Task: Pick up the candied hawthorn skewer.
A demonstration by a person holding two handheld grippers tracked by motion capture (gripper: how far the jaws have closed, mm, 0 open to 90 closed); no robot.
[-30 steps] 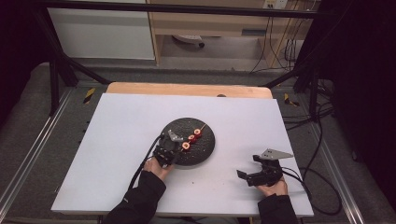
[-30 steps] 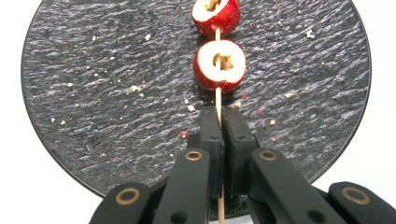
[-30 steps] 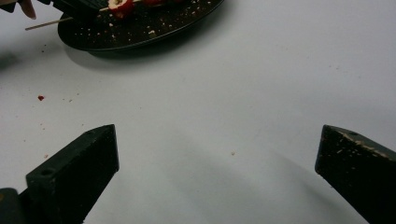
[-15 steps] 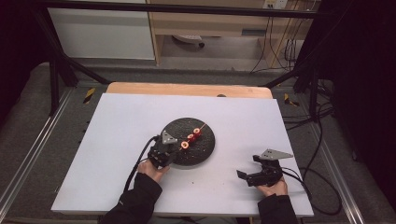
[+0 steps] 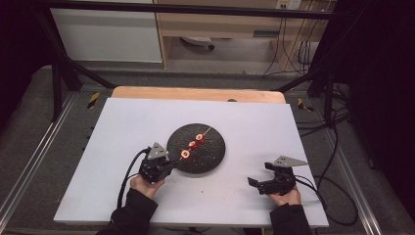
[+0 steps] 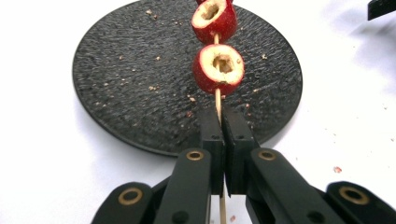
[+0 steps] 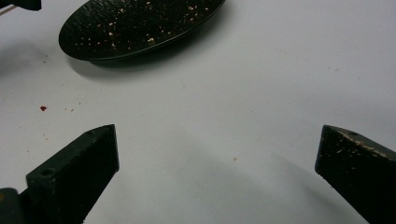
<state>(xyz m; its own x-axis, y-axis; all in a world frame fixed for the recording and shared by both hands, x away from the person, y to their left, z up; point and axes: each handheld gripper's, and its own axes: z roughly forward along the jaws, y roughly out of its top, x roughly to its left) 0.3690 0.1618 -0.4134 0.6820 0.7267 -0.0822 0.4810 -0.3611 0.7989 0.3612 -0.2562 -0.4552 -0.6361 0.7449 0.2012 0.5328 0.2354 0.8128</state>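
**Skewer gripped and loaded, right tool idle**

High view: the left tool (image 5: 164, 166) sits at the near-left rim of the black plate (image 5: 210, 156) and grasps the near end of a wooden skewer (image 5: 201, 137), which runs diagonally above the plate. Three red fruit rings (image 5: 194, 144) are threaded on it, so the threading looks well along; whether more pieces are to come I cannot judge, as no loose fruit lies on the white surface (image 5: 122, 127). The right tool (image 5: 268, 183) rests well apart, near the right front edge.

Left gripper view: the tool (image 6: 223, 123) is clenched on the thin skewer (image 6: 217, 100). Two hollowed rings show, the nearer one (image 6: 218, 69) just beyond the jaws; the farther is cut off by the top edge. Crumbs dot the plate (image 6: 130, 84).

Right gripper view: the tool (image 7: 217, 154) stands wide, released, over bare surface, nothing between its jaws. The plate (image 7: 140, 23) is partly cut off at the top.
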